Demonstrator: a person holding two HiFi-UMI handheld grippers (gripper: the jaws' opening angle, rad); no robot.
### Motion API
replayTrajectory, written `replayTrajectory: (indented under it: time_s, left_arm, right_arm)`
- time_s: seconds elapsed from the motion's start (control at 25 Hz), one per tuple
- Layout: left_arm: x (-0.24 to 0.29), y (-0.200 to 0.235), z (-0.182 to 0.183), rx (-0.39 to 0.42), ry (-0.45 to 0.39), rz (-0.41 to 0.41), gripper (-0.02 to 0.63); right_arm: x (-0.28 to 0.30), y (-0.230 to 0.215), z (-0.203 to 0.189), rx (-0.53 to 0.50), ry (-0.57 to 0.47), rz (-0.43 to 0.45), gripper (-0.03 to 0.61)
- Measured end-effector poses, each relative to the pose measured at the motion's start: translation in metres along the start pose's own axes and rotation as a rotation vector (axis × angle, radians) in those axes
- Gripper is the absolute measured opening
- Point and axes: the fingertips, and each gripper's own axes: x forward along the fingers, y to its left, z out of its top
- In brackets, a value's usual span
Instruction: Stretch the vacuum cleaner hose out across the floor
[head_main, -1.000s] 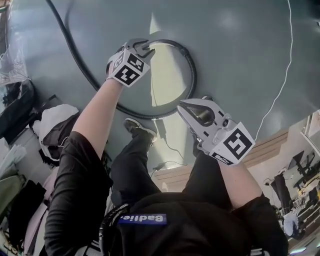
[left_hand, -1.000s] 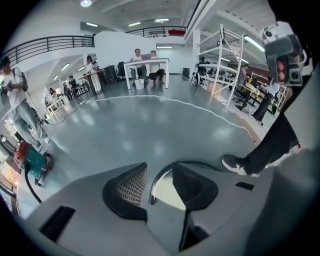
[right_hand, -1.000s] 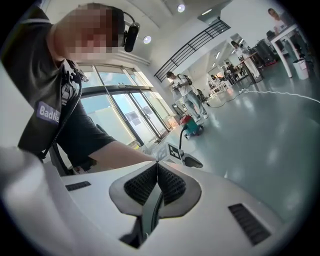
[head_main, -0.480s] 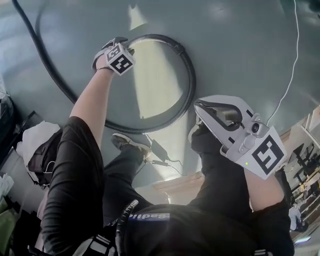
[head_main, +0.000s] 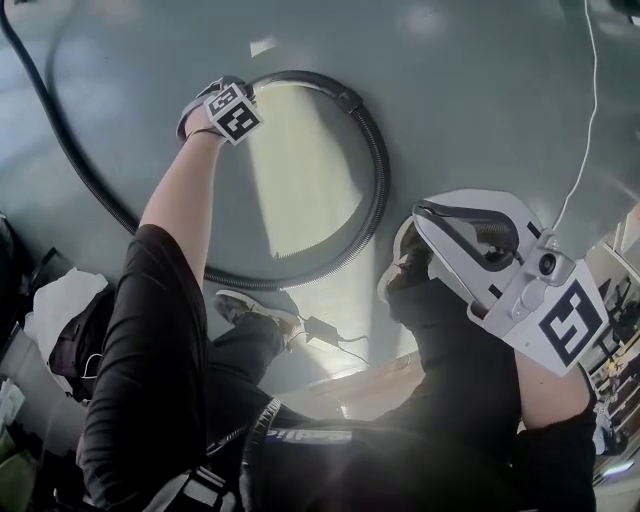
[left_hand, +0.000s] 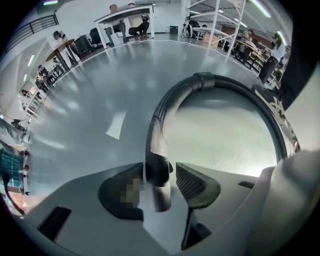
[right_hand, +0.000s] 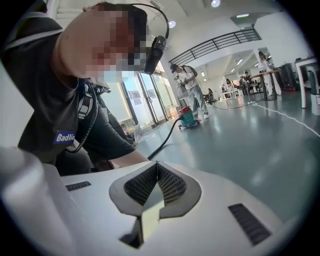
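At left, the left gripper (left_hand: 161, 169) points down at the glossy grey floor (head_main: 480, 90). Its jaws have just opened wide, and the end of the black ribbed vacuum hose (left_hand: 161, 110) stands loose between them, its loop curling away rightward. Further right, the right gripper (right_hand: 157, 172) hangs empty, pads together. If the jaws close off-centre, the smooth cuff could slip out; a pull might also drag the loop whole.

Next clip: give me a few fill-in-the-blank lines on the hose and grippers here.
1. The black hose lies in a loop on the ___.
2. The right gripper has its jaws ___.
3. The hose's end sits between the ___ gripper's jaws.
Missing words: floor; shut; left.
Note: the left gripper has just been opening its jaws, hose between them.
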Motion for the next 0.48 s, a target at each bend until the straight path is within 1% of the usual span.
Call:
replayTrajectory:
  time_s: [0.2,0.24,0.32,0.4,0.48]
  left_arm:
    - [0.011,-0.002,0.000,-0.004,0.009,-0.056,0.194]
    - [0.013,-0.004,-0.001,-0.009,0.013,-0.062,0.161]
    - [0.012,-0.013,-0.008,-0.022,0.031,-0.073,0.158]
    - [-0.003,-0.016,-0.006,-0.022,0.034,-0.067,0.155]
    - [-0.035,-0.007,0.008,-0.003,0.023,-0.036,0.153]
  right_arm:
    - [-0.003,-0.006,-0.006,-0.007,-0.013,-0.013,0.005]
    - [-0.003,-0.007,-0.008,-0.008,-0.014,-0.013,0.005]
    - [-0.002,-0.008,-0.011,0.008,-0.013,-0.011,0.005]
    - [-0.002,-0.006,-0.005,0.019,-0.018,-0.014,0.005]
    - [-0.005,0.002,0.015,0.021,-0.037,-0.026,0.005]
